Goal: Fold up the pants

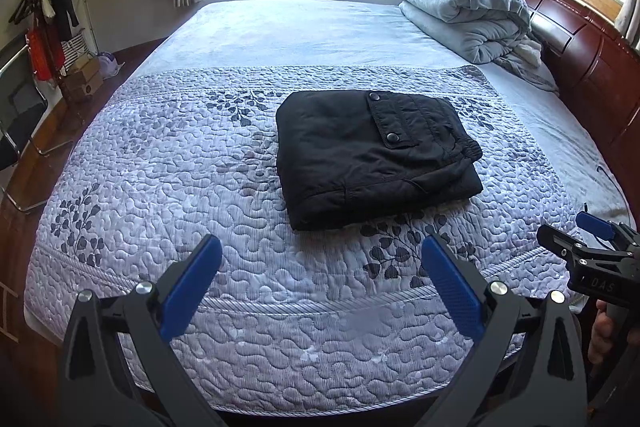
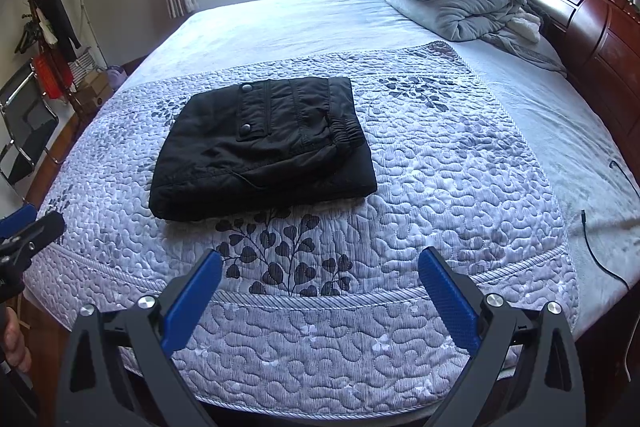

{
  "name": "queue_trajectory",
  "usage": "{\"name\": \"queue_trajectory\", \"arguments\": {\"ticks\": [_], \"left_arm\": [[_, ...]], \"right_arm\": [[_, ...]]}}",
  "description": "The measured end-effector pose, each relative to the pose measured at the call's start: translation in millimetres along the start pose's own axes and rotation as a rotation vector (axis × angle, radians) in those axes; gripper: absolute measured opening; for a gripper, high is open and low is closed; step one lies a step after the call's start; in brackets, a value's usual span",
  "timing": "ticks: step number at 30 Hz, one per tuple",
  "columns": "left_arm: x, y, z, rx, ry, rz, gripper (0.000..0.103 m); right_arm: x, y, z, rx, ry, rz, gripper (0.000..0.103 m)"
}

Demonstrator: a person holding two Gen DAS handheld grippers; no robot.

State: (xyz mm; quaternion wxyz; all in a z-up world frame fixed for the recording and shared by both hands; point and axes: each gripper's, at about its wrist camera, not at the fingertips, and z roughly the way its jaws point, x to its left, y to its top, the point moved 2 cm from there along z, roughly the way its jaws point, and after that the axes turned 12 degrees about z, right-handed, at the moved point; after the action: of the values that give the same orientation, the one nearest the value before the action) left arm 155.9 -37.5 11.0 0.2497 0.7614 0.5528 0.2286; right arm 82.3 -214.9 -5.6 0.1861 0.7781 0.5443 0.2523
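Blue-padded fingers of the left gripper (image 1: pixel 320 259) spread wide and empty above the near edge of a quilted bedspread (image 1: pixel 160 187), with the right gripper (image 2: pixel 320 275) equally wide apart and holding nothing in its own view. Beyond both, black pants (image 1: pixel 372 155) lie folded into a compact, roughly square bundle on the leaf-patterned quilt, near the middle of the bed and well apart from either tool. 2 snap buttons show on a pocket flap on top, and the gathered elastic waistband bulges at the bundle's right edge, over the layers beneath. Both grippers hover low at the foot of the bed, pointing toward the headboard (image 1: pixel 580 43). A rolled grey duvet (image 1: pixel 460 3) sits at the far right corner. Only part of a hand (image 1: pixel 604 331) is visible, cut off at the frame's right edge beneath the right gripper's body.
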Motion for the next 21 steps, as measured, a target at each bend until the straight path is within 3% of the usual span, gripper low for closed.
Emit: {"name": "queue_trajectory", "arguments": {"ticks": [21], "left_arm": [[-0.1, -0.3, 1.1, -0.002, -0.001, 0.004, 0.1]], "right_arm": [[-1.5, 0.3, 4.4, 0.01, -0.001, -0.002, 0.099]]}}
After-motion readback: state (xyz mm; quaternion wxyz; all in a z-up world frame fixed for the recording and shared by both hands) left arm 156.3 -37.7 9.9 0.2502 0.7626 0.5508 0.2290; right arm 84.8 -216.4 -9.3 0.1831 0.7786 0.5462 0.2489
